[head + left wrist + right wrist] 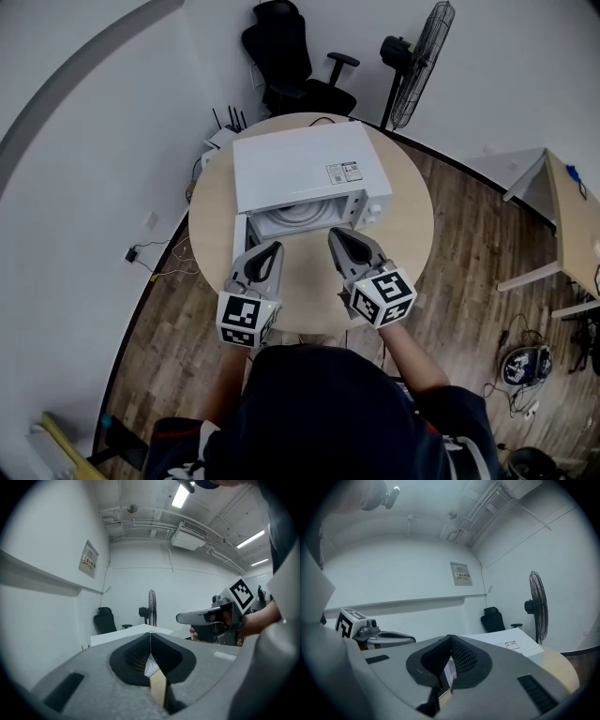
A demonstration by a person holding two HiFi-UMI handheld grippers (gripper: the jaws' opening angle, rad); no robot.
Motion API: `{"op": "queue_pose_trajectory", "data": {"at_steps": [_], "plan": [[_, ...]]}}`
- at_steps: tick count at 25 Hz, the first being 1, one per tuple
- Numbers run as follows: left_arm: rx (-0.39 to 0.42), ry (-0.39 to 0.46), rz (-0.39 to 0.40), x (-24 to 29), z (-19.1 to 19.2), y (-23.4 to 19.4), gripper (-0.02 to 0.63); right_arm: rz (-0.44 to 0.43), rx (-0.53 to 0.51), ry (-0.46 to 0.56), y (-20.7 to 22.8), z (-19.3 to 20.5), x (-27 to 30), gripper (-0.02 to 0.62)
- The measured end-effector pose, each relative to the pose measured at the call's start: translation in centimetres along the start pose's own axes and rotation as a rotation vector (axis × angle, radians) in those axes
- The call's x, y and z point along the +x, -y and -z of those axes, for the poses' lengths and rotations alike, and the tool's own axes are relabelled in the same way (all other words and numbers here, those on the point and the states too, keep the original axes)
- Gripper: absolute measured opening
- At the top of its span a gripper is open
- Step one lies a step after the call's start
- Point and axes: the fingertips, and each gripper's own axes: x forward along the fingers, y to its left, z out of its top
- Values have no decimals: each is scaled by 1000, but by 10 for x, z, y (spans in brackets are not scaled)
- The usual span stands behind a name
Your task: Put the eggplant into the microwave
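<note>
The left gripper [275,247] hangs just in front of the microwave [300,164], toward its left side. Its fingers [133,656] are clenched, their tips meeting with nothing between them. They point at the microwave's open front.

The microwave stands on the round counter [408,225]. Its door [240,240] is swung out at the left. Inside, the pale turntable [295,220] shows near the opening. The back of the cavity is hidden under the microwave's top. The eggplant cannot be made out in any view, so neither its place nor the way its long axis points can be told.

The right gripper [335,233] hangs just in front of the microwave, toward its right side and beside the left gripper without touching it. Its fingers [464,658] are also pressed together at the tips and hold nothing. They too point toward the opening.

Behind the microwave, off the counter, are a black chair [291,56] and, to its right, a standing fan [422,61].
</note>
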Motion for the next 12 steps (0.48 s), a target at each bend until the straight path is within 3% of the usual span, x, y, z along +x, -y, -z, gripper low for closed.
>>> {"op": "queue_pose_trajectory", "data": {"at_steps": [12], "plan": [[-1, 1, 10, -3, 1, -1, 17, 14, -9, 0, -5, 3, 2, 11]]}}
